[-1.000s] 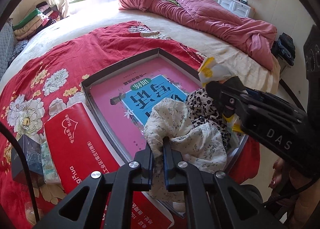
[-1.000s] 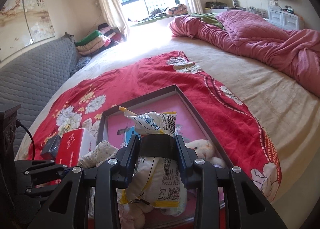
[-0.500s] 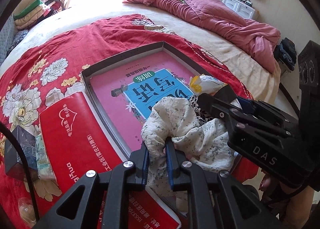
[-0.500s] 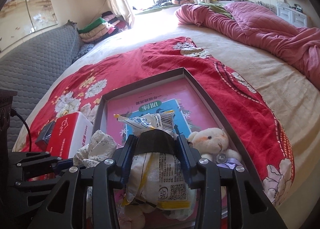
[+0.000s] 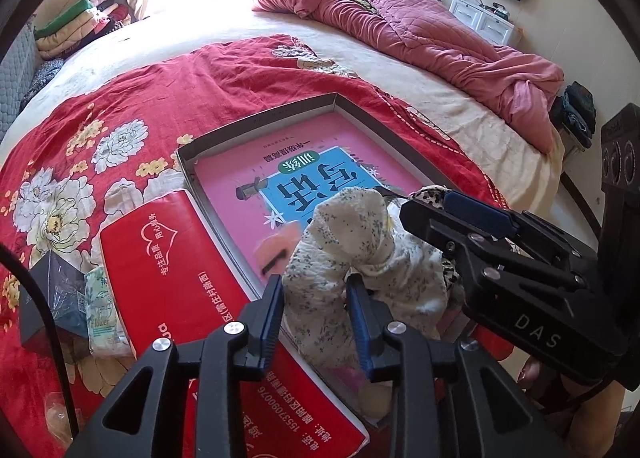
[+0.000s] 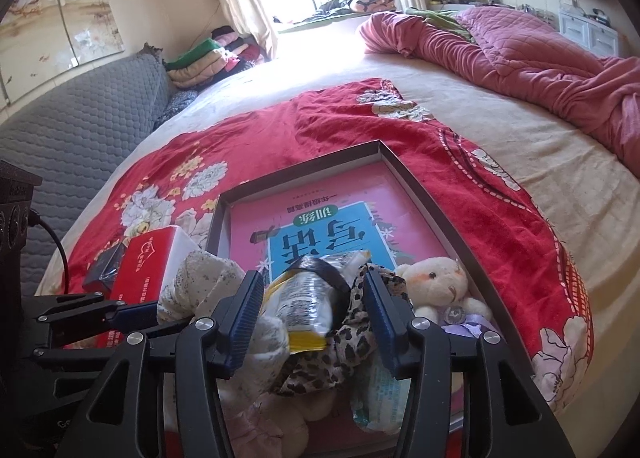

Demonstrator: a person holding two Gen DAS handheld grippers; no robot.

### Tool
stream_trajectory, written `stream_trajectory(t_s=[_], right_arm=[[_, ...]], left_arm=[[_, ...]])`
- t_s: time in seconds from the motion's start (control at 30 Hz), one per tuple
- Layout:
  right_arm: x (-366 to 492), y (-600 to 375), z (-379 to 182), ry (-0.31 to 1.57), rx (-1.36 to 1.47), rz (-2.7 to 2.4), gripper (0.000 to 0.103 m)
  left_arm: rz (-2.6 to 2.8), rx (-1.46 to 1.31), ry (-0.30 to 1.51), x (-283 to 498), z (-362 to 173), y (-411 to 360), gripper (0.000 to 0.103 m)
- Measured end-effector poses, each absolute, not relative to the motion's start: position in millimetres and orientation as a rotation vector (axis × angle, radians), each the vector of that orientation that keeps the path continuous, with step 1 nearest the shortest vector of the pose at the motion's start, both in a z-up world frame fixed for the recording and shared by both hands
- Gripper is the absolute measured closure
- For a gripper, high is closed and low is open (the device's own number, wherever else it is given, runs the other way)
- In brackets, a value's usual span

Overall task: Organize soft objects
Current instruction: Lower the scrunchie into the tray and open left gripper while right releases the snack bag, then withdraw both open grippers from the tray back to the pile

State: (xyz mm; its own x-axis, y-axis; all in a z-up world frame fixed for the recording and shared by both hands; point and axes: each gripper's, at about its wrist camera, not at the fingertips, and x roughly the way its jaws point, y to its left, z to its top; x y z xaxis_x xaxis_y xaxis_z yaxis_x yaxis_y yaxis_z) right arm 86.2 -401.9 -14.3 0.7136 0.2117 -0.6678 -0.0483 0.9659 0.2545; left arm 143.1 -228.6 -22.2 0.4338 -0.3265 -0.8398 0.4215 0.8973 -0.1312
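We have both tools low over the near end of the shallow box (image 6: pixel 436 194) on the bed, where the soft things are heaped. The left tool (image 5: pixel 316 310) is opening: its blue pads stand a narrow gap apart with the floral cloth (image 5: pixel 352 246) still between them, the cloth bulging up from the lower centre of the left wrist view toward the middle. We cannot tell whether the pads still touch it. The right tool (image 6: pixel 314 316) is opening too, at middling width, and the snack packet (image 6: pixel 308 298) lies between its pads on top of the leopard-print cloth (image 6: pixel 352 338), seemingly let go.

What matters next, we judge, is that each thing sits straight ahead of its own tool, inside the box's near end, so withdrawal should run back along the pointing line. The packet's long axis runs away from the tool. The teddy bear (image 6: pixel 438 282) sits just right of the right tool, nearer that hand.
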Motion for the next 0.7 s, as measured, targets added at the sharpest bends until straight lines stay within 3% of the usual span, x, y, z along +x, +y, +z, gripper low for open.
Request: stream_trajectory(t_s=[0.3, 0.43, 0.53, 0.7], right_arm=[[78, -406, -5, 0.731, 0.192, 0.088, 0.044], [74, -406, 1, 0.709, 0.160, 0.059, 0.035], [71, -405, 6, 0.692, 0.152, 0.054, 0.035], [62, -398, 21, 0.632, 0.107, 0.045, 0.031]], left_arm=[[-0.461, 0.099, 1.006, 141, -14, -225, 0.062], [-0.459, 0.096, 0.990, 138, -9, -222, 0.053], [-0.455, 0.099, 0.980, 136, -5, -221, 0.048], [-0.443, 0.099, 0.964, 131, 3, -214, 0.046]])
